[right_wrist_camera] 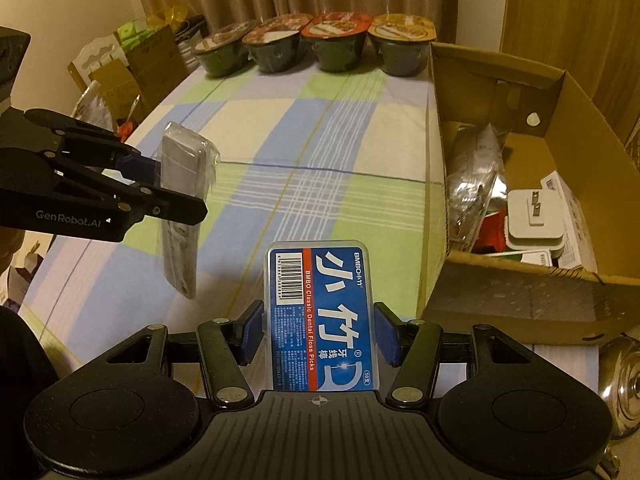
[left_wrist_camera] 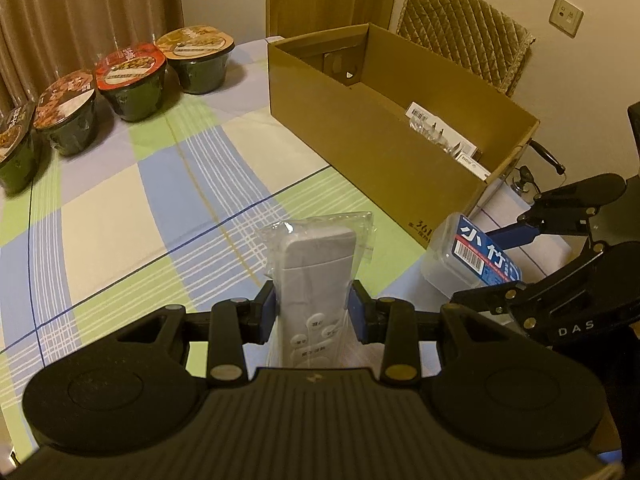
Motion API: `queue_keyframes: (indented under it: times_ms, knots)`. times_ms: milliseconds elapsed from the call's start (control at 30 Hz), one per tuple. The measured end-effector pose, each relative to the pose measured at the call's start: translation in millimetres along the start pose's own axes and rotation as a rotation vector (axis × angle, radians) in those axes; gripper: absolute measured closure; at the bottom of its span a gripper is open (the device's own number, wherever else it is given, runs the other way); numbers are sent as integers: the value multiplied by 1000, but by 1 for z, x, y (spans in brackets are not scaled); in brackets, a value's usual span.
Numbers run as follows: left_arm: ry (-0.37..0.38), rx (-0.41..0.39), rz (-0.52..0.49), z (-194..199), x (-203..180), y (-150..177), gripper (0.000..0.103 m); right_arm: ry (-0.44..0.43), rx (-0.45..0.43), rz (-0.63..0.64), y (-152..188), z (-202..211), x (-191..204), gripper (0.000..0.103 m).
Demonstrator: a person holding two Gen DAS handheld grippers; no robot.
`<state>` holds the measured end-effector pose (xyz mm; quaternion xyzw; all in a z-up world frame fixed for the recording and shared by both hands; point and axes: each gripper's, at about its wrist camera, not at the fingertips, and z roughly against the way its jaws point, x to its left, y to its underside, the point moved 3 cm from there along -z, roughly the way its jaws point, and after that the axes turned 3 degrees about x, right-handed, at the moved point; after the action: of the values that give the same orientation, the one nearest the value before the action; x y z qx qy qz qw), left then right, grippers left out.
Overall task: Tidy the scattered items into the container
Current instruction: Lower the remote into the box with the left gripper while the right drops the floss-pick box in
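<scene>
My left gripper [left_wrist_camera: 314,312] is shut on a white remote control [left_wrist_camera: 314,276] wrapped in clear plastic, held above the checked tablecloth. In the right wrist view the same remote control [right_wrist_camera: 182,184] hangs upright from the left gripper [right_wrist_camera: 160,188]. My right gripper [right_wrist_camera: 320,336] is shut on a clear floss pick box [right_wrist_camera: 322,312] with a blue label. In the left wrist view that floss pick box [left_wrist_camera: 472,256] sits in the right gripper [left_wrist_camera: 496,264], near the corner of the open cardboard box [left_wrist_camera: 360,120]. The cardboard box [right_wrist_camera: 520,296] holds several packaged items.
A row of instant noodle bowls [left_wrist_camera: 132,76] lines the table's far edge, also seen as noodle bowls [right_wrist_camera: 320,44] from the right. A quilted chair back [left_wrist_camera: 464,28] stands behind the box. Curtains hang behind. Bags and cartons [right_wrist_camera: 132,60] crowd the floor at left.
</scene>
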<state>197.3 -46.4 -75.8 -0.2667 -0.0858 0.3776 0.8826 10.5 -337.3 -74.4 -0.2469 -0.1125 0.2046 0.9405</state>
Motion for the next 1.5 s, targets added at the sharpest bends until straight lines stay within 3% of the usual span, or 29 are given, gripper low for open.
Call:
queue_keyframes:
  times_ms: [467, 1067, 1267, 1500]
  knots:
    - [34, -26, -24, 14, -25, -45, 71, 44, -99, -33, -19, 40, -19, 44]
    - [181, -114, -89, 11, -96, -171, 71, 171, -227, -142, -61, 101, -119, 44]
    - [224, -121, -48, -6, -104, -195, 71, 186, -216, -151, -70, 93, -142, 44]
    - [236, -89, 52, -40, -100, -197, 71, 194, -181, -170, -69, 81, -161, 44]
